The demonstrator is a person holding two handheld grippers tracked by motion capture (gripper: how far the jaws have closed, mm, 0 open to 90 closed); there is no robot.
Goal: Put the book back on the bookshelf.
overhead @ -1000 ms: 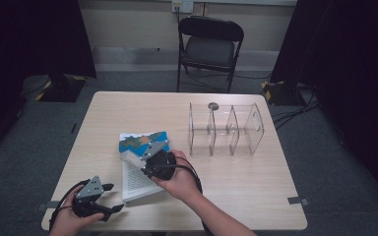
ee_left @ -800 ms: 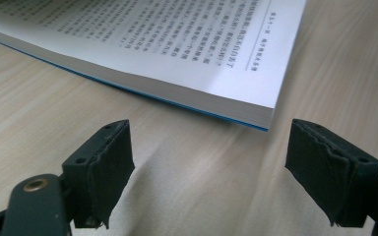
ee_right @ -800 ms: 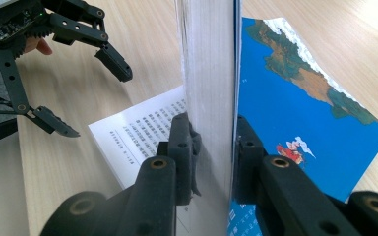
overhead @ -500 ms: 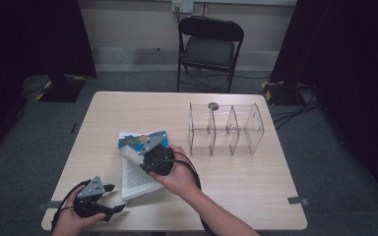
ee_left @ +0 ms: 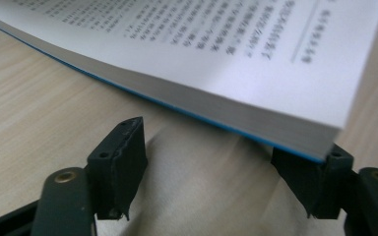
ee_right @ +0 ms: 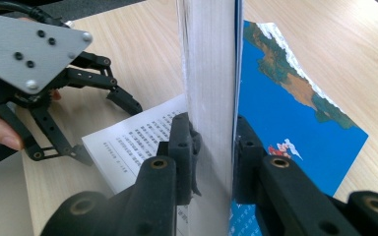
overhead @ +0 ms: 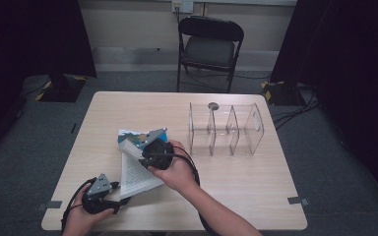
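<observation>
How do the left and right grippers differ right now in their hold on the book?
The right gripper is shut on an upright sheaf of the book; the left gripper is open, its jaws just closing either side of the lower page corner, not pressing yet. The right gripper sits mid-table above the blue cover; the left gripper rests low near the table edge. Both meet the same book.

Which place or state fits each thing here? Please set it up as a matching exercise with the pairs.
Things:
1. right claw
2. left claw
3. clear divider rack
4. folding chair

Places or states:
a. stands on the floor beyond the table
b. shut on a block of the book pages
c. stands on the table, right of the book
d. jaws apart at the book's near corner, just been closing

Pairs: 1-b, 2-d, 3-c, 4-a
</observation>
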